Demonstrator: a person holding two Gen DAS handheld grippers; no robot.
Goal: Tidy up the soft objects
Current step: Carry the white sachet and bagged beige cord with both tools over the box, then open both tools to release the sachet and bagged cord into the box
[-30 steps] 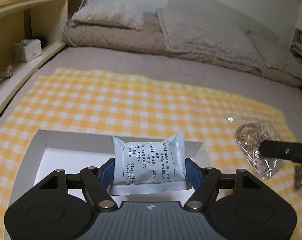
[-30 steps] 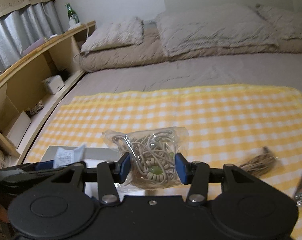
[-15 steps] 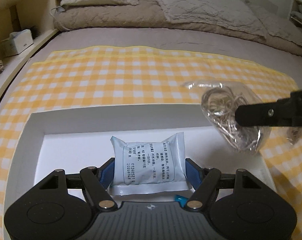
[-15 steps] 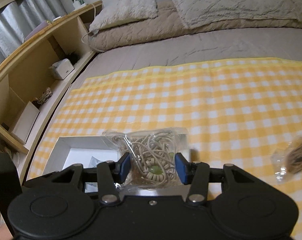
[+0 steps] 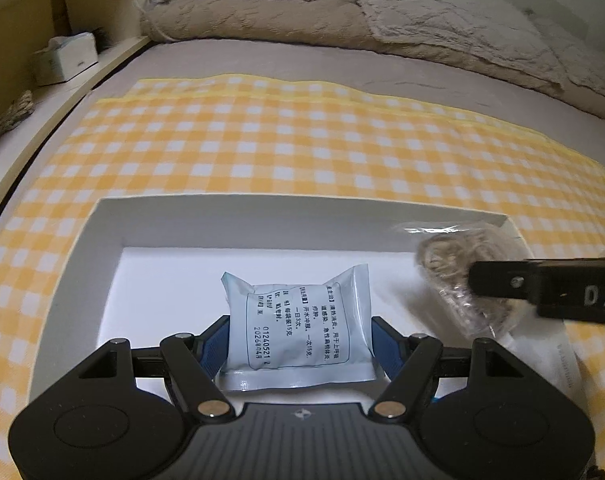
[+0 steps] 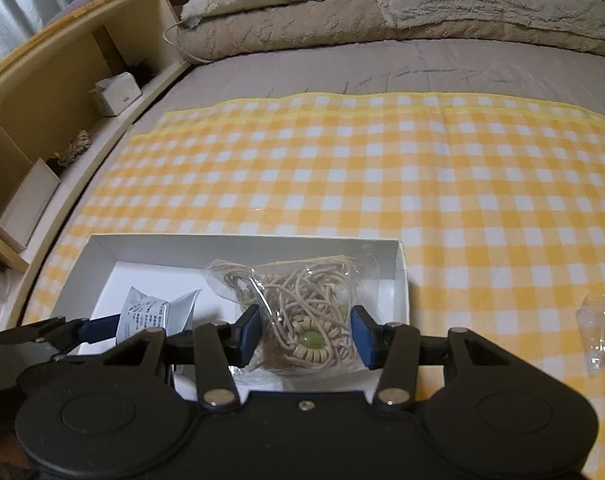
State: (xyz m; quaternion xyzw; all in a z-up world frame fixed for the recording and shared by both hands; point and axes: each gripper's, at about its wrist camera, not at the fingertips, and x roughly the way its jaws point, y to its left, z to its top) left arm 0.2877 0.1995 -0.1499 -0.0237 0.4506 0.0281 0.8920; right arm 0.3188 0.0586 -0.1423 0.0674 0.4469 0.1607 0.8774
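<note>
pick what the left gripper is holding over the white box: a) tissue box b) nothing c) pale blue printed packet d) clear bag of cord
c: the left gripper has its blue pads against both sides of the pale blue printed packet above the white box, while the clear bag of cord sits in the right gripper.

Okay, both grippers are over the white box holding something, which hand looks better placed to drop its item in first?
Probably the left. The left gripper holds the pale blue sachet low over bare floor in the middle of the white box. The right gripper holds its bag of cord by the box's right wall.
</note>
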